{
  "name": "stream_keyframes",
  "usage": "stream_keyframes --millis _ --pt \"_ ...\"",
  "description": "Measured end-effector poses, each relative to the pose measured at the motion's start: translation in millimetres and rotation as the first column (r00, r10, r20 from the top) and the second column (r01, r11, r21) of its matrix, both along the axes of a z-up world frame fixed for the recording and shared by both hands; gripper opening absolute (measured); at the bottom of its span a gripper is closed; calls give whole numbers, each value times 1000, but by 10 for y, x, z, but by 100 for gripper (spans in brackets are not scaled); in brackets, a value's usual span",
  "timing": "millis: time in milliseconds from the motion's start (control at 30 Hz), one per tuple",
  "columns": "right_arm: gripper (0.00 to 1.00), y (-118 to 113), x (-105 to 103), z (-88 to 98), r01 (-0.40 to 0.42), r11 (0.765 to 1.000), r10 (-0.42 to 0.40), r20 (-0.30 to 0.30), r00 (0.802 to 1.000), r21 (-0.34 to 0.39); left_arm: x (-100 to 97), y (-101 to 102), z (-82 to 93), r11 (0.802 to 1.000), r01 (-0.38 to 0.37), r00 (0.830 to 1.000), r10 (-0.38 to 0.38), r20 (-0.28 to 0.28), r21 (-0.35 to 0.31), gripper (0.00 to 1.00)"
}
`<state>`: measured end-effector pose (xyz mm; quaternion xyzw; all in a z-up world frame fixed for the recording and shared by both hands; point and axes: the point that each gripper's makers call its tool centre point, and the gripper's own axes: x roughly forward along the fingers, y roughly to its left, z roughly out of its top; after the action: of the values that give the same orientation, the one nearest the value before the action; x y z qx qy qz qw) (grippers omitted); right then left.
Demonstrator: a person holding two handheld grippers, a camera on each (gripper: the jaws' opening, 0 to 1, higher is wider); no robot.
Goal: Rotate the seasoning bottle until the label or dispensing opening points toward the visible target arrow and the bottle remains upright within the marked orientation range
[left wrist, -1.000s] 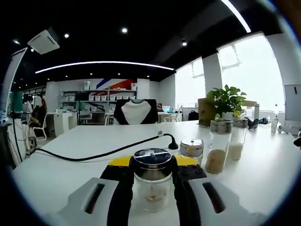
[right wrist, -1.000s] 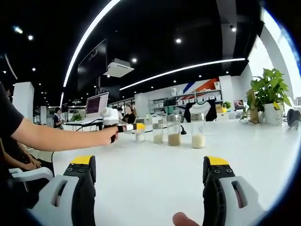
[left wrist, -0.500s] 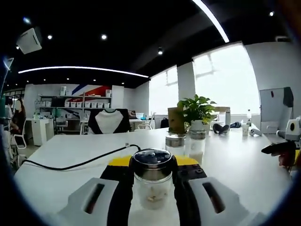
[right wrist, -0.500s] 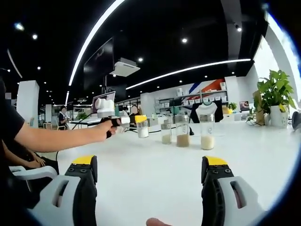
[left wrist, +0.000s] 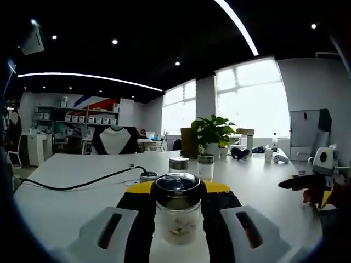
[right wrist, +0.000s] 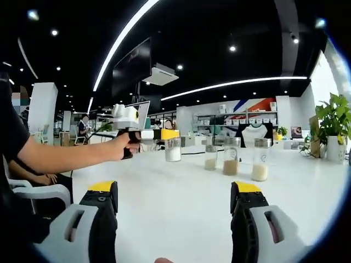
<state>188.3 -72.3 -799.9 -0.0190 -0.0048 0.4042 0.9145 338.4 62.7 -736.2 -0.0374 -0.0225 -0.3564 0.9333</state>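
Note:
The seasoning bottle [left wrist: 176, 213], a clear glass jar with a shiny metal lid and pale grains at the bottom, stands upright between the jaws of my left gripper [left wrist: 178, 189], which is shut on it. From the right gripper view the same bottle [right wrist: 173, 149] shows at the end of the left gripper [right wrist: 156, 135], held by an outstretched arm [right wrist: 66, 156]. My right gripper [right wrist: 174, 187] is open over the white table [right wrist: 175, 203] with nothing between its jaws. The right gripper [left wrist: 310, 181] also shows at the right of the left gripper view.
Three more seasoning bottles [right wrist: 231, 159] stand in a row on the table; two tall ones [left wrist: 179, 164] and a short jar [left wrist: 148, 176] show behind the held bottle. A black cable [left wrist: 77, 185] crosses the table. A potted plant [left wrist: 211, 133] stands further back.
The left gripper has swung to the right with the bottle still in it; the other bottles and the plant have slid left in its view. The right gripper stays open.

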Motion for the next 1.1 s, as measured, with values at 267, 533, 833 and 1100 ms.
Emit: stream_keyframes --millis 267,533,833,1100 --pt "63 115 -74 167 -40 999 40 71 997 2 -417 -337 92 987 162 987 -162 -9 -13 33" --pt "62 231 -92 86 -58 998 59 44 997 -20 -707 -560 -40 960 275 961 -274 -33 48 33" --pt "48 367 -130 42 -114 991 118 62 991 -66 -1122 -790 -59 889 450 892 -451 0 82 33" --pt "41 425 -154 41 -135 987 141 65 988 -83 -1414 -898 0 816 578 816 -578 -7 33 33"
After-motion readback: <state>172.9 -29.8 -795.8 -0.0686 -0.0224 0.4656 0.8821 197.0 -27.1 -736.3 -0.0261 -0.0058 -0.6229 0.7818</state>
